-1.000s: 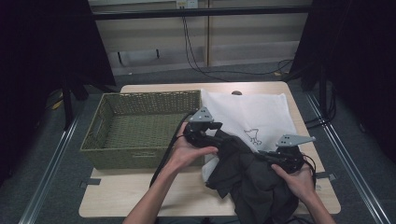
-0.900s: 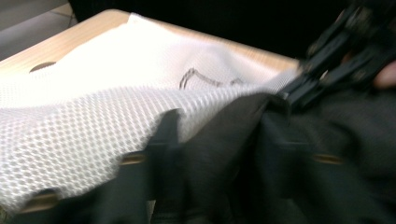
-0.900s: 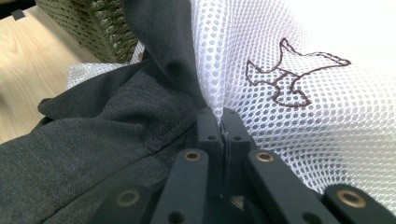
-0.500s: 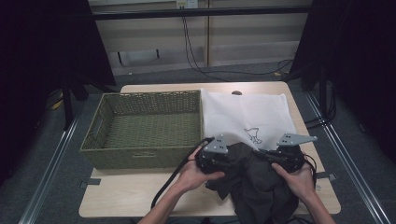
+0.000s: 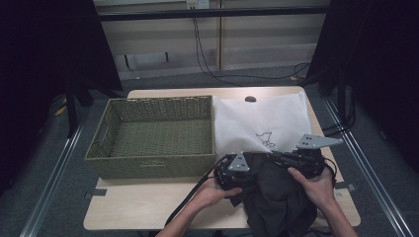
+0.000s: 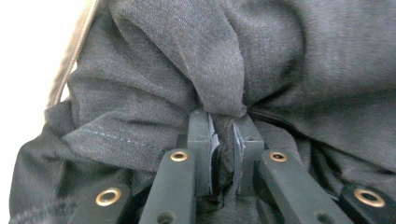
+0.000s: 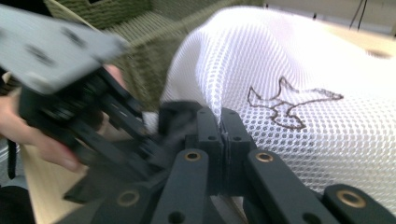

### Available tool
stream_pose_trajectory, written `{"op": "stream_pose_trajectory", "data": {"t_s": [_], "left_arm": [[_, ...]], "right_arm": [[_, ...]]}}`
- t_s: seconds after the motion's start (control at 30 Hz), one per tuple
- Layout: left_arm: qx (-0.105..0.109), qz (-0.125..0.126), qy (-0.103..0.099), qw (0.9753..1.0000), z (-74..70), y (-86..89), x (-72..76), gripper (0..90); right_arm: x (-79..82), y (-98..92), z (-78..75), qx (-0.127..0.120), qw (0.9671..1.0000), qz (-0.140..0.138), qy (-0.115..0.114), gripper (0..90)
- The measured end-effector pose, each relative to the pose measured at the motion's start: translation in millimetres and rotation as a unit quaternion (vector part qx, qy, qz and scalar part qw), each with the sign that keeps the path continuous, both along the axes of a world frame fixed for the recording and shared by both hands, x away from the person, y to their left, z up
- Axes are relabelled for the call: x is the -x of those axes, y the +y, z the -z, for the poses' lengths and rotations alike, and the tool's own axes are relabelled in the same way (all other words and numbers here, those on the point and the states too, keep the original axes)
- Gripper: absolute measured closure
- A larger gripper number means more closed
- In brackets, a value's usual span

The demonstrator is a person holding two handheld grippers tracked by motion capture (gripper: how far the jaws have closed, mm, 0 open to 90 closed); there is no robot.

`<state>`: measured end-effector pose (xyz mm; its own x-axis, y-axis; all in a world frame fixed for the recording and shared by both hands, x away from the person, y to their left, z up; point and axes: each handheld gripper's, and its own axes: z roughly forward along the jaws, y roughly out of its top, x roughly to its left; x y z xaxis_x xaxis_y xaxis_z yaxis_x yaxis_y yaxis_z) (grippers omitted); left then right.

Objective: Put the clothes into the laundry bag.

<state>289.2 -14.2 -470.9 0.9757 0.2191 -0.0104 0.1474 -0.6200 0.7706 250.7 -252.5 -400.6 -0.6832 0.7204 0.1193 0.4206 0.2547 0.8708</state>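
At the left of the table stands the rectangular olive-green woven basket (image 5: 155, 136), with nothing in it. Just right of its front corner, the left gripper (image 6: 226, 140) has its jaws pressed together on a fold of the crumpled dark grey cloth garment (image 5: 276, 192), which lies bunched at the table's front edge and partly hangs over it. The pinch takes only a thin ridge of fabric, so a sharp pull could let it slide out, and the overhanging bulk could then drag the whole garment toward the floor. Behind the garment lies the white mesh laundry bag with a black bird outline (image 5: 262, 123), flat on the table. At the right, the right gripper (image 7: 225, 135) is closed on the bag's near edge. If it holds a single layer, the mouth may not open, and the garment would bunch against the mesh rather than enter.
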Motion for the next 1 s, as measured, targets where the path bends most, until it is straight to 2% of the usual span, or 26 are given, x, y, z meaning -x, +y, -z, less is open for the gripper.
{"op": "stream_pose_trajectory", "data": {"t_s": [0.03,0.07,0.1,0.13,0.17,0.2,0.27,0.33,0.5,0.6,0.63,0.67,0.73,0.77,0.8,0.87,0.9,0.97,1.0], "left_arm": [[0.008,-0.006,0.005,0.9999,1.4,-0.5,-0.2,81.0],[-0.001,-0.013,-0.002,0.9999,1.3,-0.3,-0.4,81.2],[0.012,-0.021,0.000,0.9997,3.6,-0.3,-0.3,81.3],[0.014,-0.025,0.003,0.9996,4.3,1.2,-0.9,81.3],[0.030,-0.031,0.010,0.9990,6.4,2.8,-0.9,81.4],[0.033,-0.036,0.011,0.9987,7.3,4.0,-0.3,81.3],[0.037,-0.038,0.013,0.9985,7.7,5.5,-0.5,81.3],[0.048,-0.048,0.030,0.9972,7.6,6.8,-1.9,81.2],[0.067,-0.043,0.043,0.9960,5.3,12.9,-4.1,80.0],[0.104,-0.035,0.055,0.9925,0.2,22.1,-2.6,72.6],[0.108,-0.034,0.054,0.9921,-3.5,26.1,0.1,70.3],[0.119,-0.025,0.052,0.9912,-8.1,30.4,4.0,68.5],[0.152,-0.005,0.055,0.9869,-18.4,38.5,13.6,66.7],[0.162,0.007,0.054,0.9852,-23.6,40.2,20.1,65.8],[0.165,0.024,0.052,0.9846,-28.0,40.6,26.3,65.8],[0.159,0.055,0.049,0.9845,-31.4,33.2,39.1,63.9],[0.142,0.069,0.042,0.9866,-31.6,27.6,44.9,61.5],[0.140,0.096,0.055,0.9839,-26.6,15.2,52.7,54.0],[0.131,0.109,0.058,0.9837,-23.6,9.6,54.9,50.6]], "right_arm": [[2.2,1.7,-5.5,-0.007,0.9999,-0.006,-0.005,89.1],[4.6,3.5,-10.8,-0.015,0.9998,-0.012,-0.010,89.1],[7.1,6.3,-15.2,-0.013,0.9997,-0.016,-0.015,89.1],[9.8,8.9,-18.2,-0.010,0.9996,-0.021,-0.016,89.1],[12.8,11.5,-19.5,-0.006,0.9995,-0.025,-0.016,89.1],[16.6,13.7,-18.4,0.001,0.9995,-0.030,-0.012,89.1],[22.2,13.3,-11.8,0.005,0.9993,-0.036,-0.004,89.1],[27.1,10.5,-0.7,0.008,0.9994,-0.033,0.011,89.1],[29.7,1.8,21.5,0.011,0.9989,-0.028,0.035,89.1],[26.3,-1.1,26.4,0.004,0.9990,-0.023,0.038,89.1],[24.9,-1.2,27.8,0.008,0.9989,-0.023,0.039,89.1],[24.1,-1.3,28.8,0.009,0.9990,-0.022,0.039,89.1],[22.6,-2.8,29.5,0.004,0.9989,-0.020,0.041,89.1],[21.5,-3.4,30.1,0.002,0.9990,-0.019,0.041,89.1],[20.5,-3.9,30.7,-0.001,0.9989,-0.019,0.042,89.1],[19.7,-3.3,31.6,-0.001,0.9989,-0.019,0.043,89.1],[19.4,-2.9,31.6,0.000,0.9989,-0.019,0.042,89.0],[19.3,-2.8,31.4,0.000,0.9990,-0.019,0.041,89.1],[19.2,-2.9,31.4,0.000,0.9990,-0.019,0.042,89.1]]}}
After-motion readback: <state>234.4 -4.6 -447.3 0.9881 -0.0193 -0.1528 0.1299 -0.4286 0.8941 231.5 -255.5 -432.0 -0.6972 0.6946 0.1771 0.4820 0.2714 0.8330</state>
